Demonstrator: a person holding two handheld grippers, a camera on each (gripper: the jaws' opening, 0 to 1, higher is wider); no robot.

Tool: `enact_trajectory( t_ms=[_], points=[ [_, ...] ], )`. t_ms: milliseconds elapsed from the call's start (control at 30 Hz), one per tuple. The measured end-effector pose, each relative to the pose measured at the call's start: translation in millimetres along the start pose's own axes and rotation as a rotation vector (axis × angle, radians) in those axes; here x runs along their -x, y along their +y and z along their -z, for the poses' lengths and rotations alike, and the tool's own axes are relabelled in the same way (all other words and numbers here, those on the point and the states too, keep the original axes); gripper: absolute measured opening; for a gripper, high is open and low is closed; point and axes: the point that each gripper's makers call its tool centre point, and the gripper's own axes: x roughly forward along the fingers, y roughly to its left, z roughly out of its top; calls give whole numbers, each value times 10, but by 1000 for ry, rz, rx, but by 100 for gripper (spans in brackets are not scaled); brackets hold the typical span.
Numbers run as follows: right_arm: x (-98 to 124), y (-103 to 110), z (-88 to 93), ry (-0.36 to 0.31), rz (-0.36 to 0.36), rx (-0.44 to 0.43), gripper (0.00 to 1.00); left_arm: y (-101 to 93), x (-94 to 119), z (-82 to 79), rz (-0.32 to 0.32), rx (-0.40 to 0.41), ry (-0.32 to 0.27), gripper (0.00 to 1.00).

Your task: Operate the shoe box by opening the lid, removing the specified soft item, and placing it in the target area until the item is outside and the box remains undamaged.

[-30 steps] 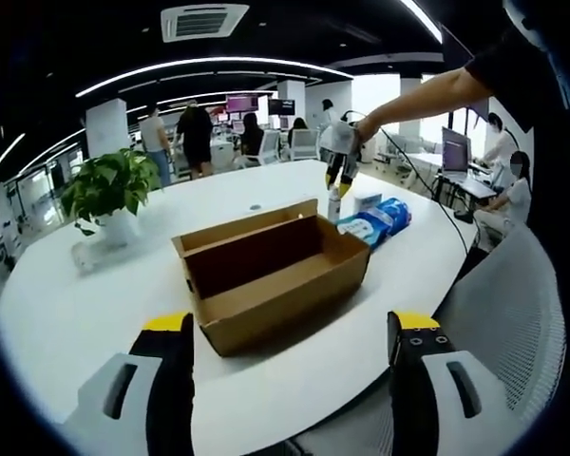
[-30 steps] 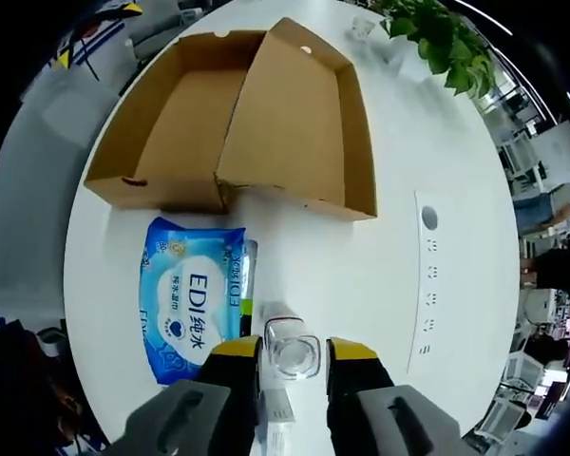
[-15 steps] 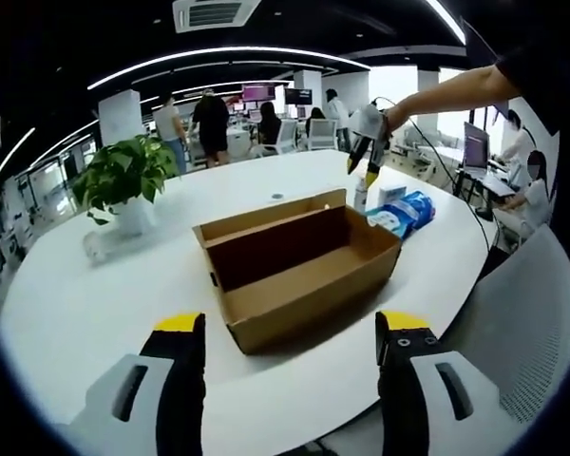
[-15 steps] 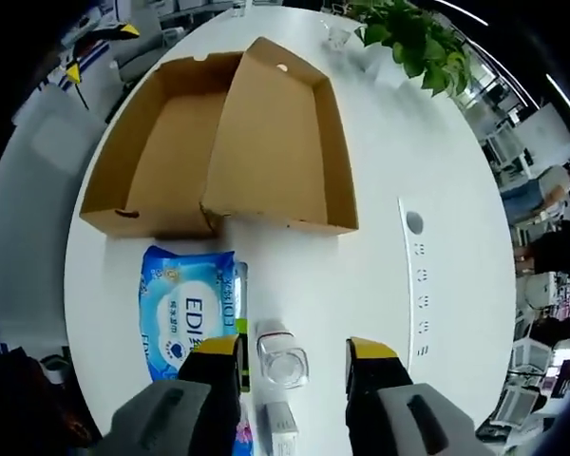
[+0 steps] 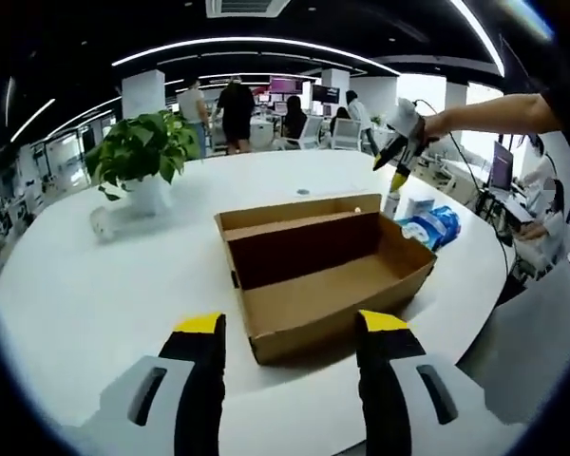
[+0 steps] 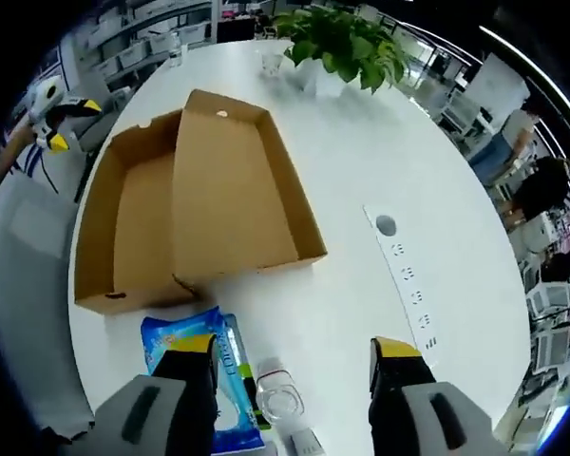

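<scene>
Left gripper view: white table (image 5: 85,294) (busy office), potted plant (image 5: 141,161).

White table (image 6: 361,152) carries open shoe box (image 6: 190,214) (lid back), wipes pack (image 6: 195,366), bottle (image 6: 280,399), plant (image 5: 141,163).

The right tongs (image 6: 293,366) stand spread wide above a clear bottle (image 6: 281,400) on the white surface (image 6: 361,180), beside a blue wipes pack (image 6: 206,380) and the open shoe box (image 6: 190,204).

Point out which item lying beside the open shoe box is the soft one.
The blue wipes pack, a flat pouch between the shoe box and the clear bottle; the bottle is rigid and stands upright.
</scene>
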Motion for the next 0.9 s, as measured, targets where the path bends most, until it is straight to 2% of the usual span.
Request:
enact_trajectory(
  t_ms=[167,300,433,533,600,733,900],
  points=[
    [-3,-2,-124,-42,23,-126,63,152,-122,-19,-39,68,-2,33],
    [-19,10,-189,-69,26,-185,63,270,-191,72,-62,68,42,29],
    [-60,-1,-260,-97,32,-222,62,328,-227,143,-61,102,71,22],
    [-135,-76,-302,-101,65,-264,57,368,-259,192,-76,100,82,20],
    [-178,-148,-329,-104,101,-271,54,376,-294,230,-75,116,87,18],
    [-213,-118,-376,-119,115,-320,51,364,-351,306,-80,123,112,13],
    [-308,-140,-446,-126,142,-336,47,361,-385,323,-77,164,118,8]
  ],
)
